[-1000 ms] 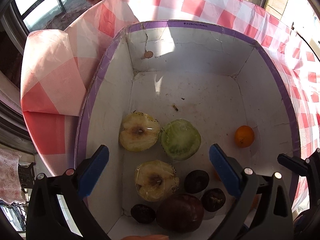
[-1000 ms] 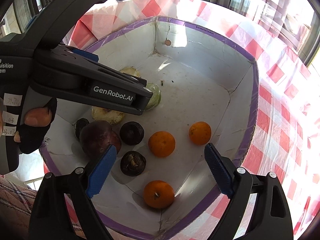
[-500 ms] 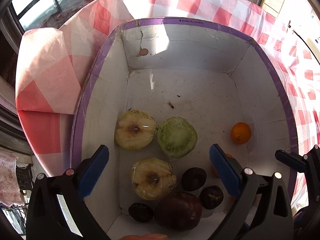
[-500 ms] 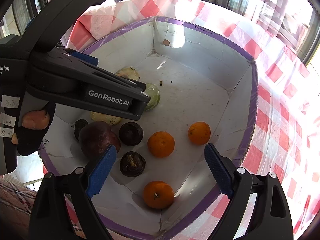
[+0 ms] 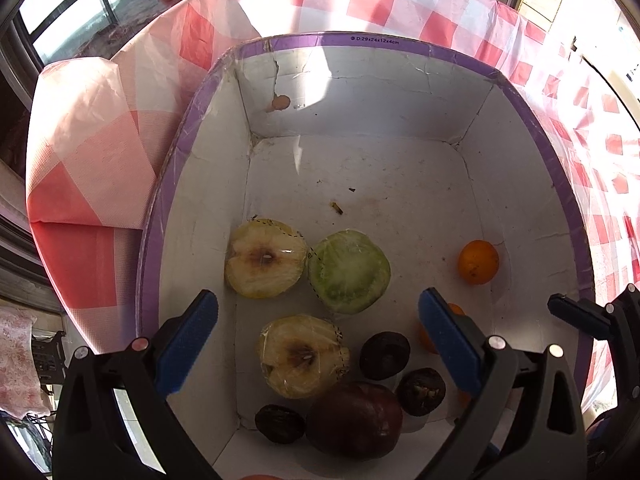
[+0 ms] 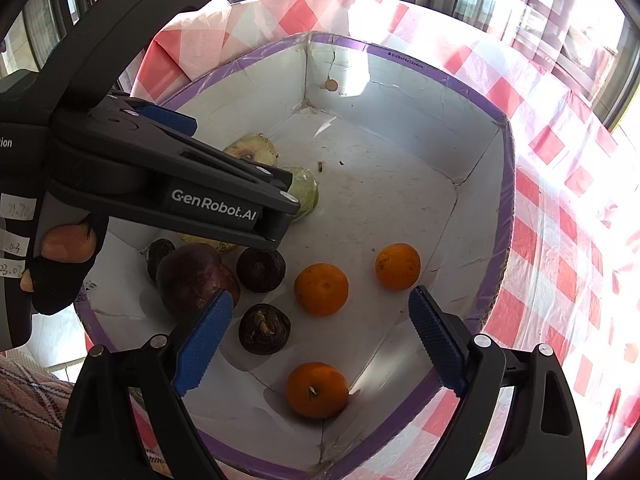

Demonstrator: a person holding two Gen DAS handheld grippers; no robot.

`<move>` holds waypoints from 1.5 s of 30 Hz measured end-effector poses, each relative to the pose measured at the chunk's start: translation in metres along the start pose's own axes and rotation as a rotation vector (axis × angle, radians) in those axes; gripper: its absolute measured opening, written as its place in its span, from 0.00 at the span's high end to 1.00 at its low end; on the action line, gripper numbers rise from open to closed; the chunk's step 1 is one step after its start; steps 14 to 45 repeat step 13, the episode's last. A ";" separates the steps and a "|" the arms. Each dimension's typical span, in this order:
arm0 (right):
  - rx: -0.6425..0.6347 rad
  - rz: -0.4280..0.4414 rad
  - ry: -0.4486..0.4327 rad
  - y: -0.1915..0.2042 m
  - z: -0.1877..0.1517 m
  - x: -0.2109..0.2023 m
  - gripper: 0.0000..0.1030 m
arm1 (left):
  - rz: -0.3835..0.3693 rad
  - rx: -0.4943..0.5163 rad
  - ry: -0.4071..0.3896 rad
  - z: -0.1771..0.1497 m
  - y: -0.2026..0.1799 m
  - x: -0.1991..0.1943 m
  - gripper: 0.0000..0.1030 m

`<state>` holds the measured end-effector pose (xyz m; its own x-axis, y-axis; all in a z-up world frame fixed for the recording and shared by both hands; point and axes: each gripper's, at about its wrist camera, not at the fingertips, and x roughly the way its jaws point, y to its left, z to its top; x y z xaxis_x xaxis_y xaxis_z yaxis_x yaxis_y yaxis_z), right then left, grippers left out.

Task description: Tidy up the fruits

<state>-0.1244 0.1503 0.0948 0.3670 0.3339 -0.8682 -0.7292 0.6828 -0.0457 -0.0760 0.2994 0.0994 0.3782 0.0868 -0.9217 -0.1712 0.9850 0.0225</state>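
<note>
Our left gripper (image 5: pixel 316 344) has pulled back slightly from the box (image 5: pixel 400 40); nothing in it moved. Both it and the right gripper (image 6: pixel 316 332) stay released, grasping nothing. In the box lie three wrapped halves (image 5: pixel 264 258), dark fruits (image 6: pixel 196 280) and three oranges (image 6: pixel 321 289).

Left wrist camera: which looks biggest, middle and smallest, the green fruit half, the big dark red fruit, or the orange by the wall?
1. Green fruit half and dark red fruit: alike; the red one is nearer, so unsure.
2. Orange: clearly smallest.
</note>
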 end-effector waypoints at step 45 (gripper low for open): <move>-0.023 0.004 0.004 0.004 -0.002 0.001 0.16 | 0.036 0.006 -0.017 -0.003 -0.001 -0.004 0.02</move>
